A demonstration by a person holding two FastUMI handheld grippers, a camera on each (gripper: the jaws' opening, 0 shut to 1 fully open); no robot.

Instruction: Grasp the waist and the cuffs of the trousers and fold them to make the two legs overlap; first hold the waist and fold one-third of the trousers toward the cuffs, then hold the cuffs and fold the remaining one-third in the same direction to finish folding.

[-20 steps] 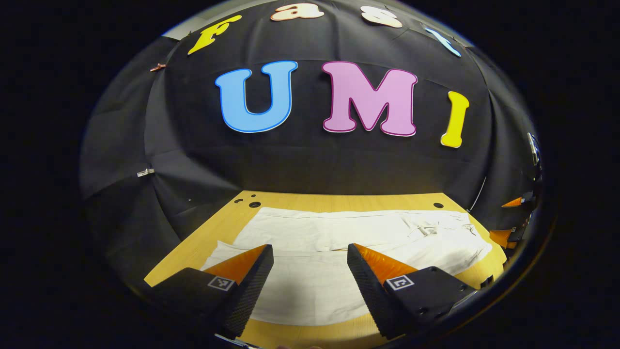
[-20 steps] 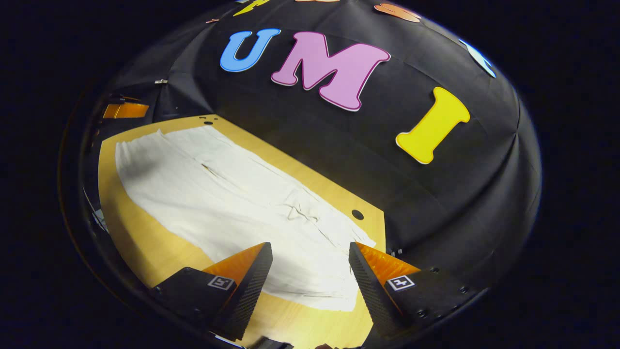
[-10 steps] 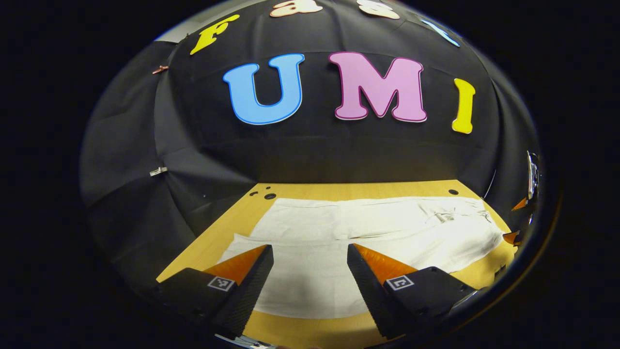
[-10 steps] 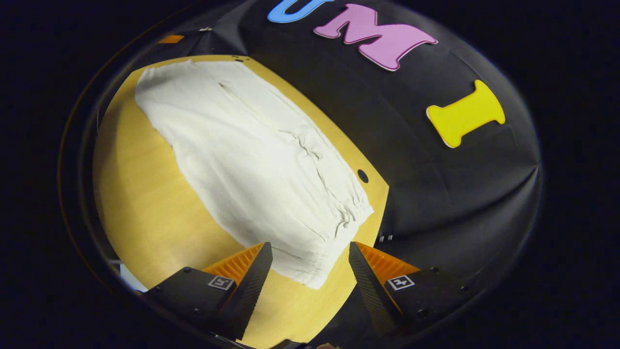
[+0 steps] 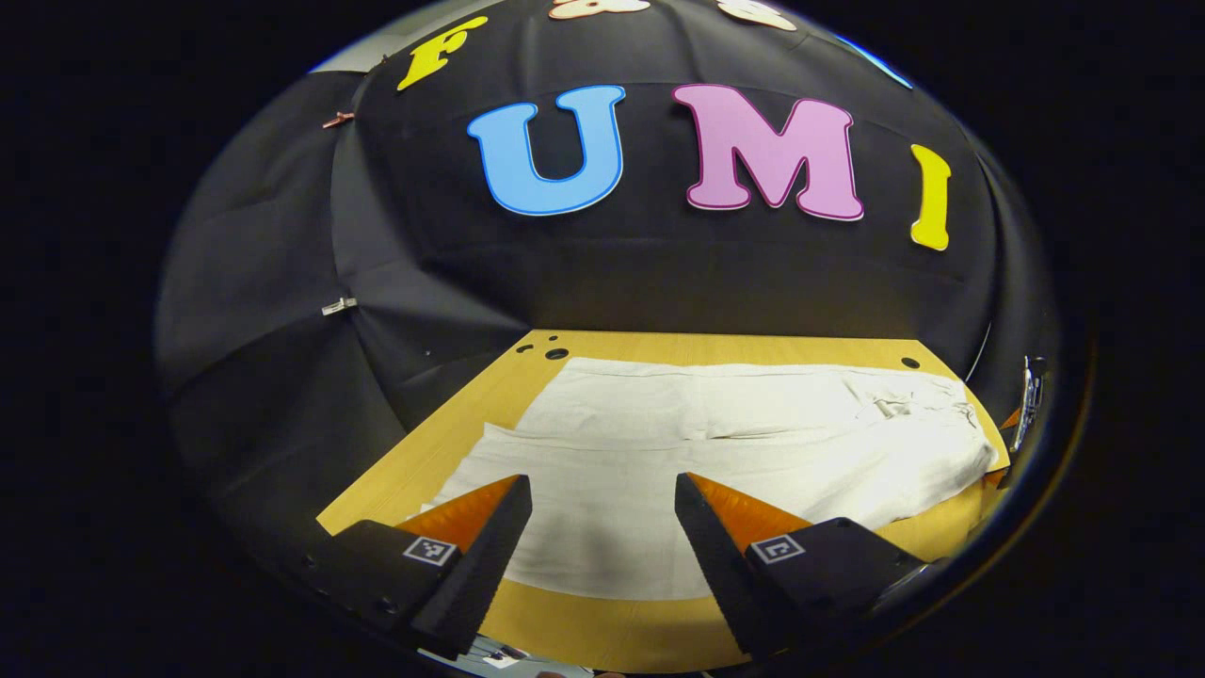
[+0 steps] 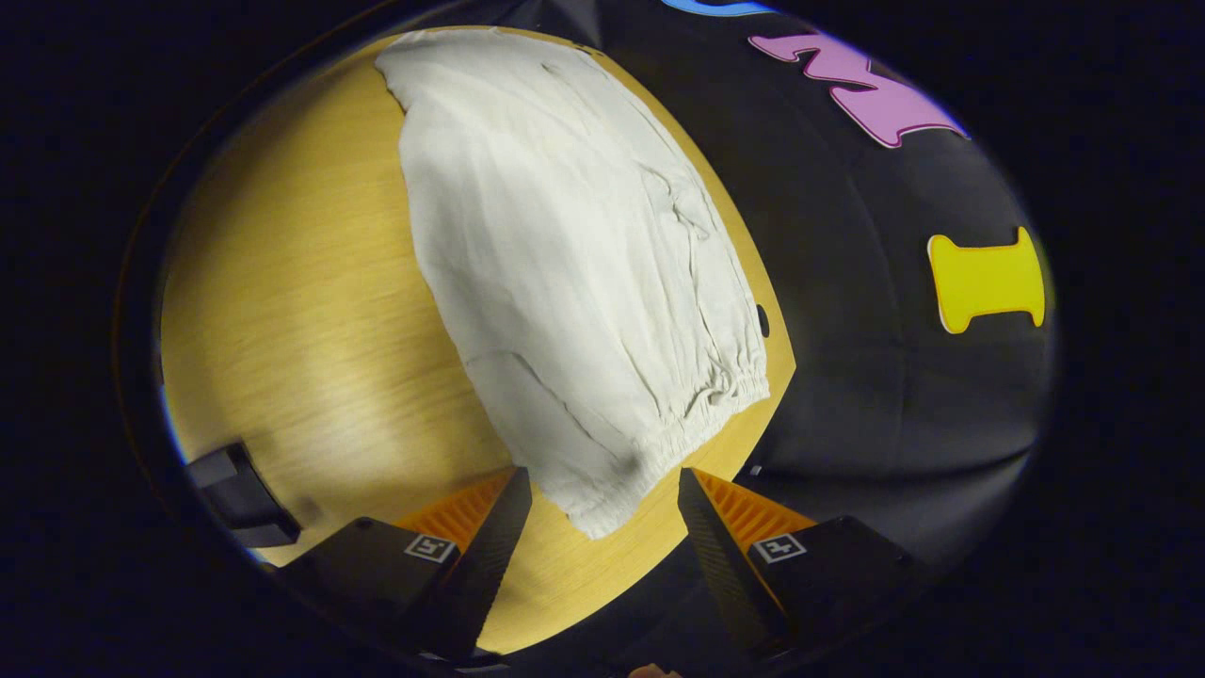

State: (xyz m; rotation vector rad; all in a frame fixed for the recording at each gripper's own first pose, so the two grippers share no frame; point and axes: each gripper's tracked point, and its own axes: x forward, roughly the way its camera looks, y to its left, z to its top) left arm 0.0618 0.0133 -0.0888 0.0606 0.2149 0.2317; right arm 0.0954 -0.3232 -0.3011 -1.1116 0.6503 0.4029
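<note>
Lying flat across the wooden table (image 5: 602,626), the white trousers (image 5: 715,452) stretch from the lower left to the right edge of the left gripper view, their 2 legs side by side with a long seam between them. At the bottom of that view the left gripper (image 5: 602,490) hangs above the near leg, its 2 fingers spread wide with cloth showing in the gap and nothing between them.

In the right gripper view the trousers (image 6: 565,254) run from the top of the frame down to the lower centre, where the gathered waist (image 6: 697,414) ends. The right gripper (image 6: 602,485) hangs at the near corner of that waist; its jaws stand wide apart, the corner lying in the gap, neither finger pressing on it. Bare table (image 6: 301,311) takes up the left of that frame.
</note>
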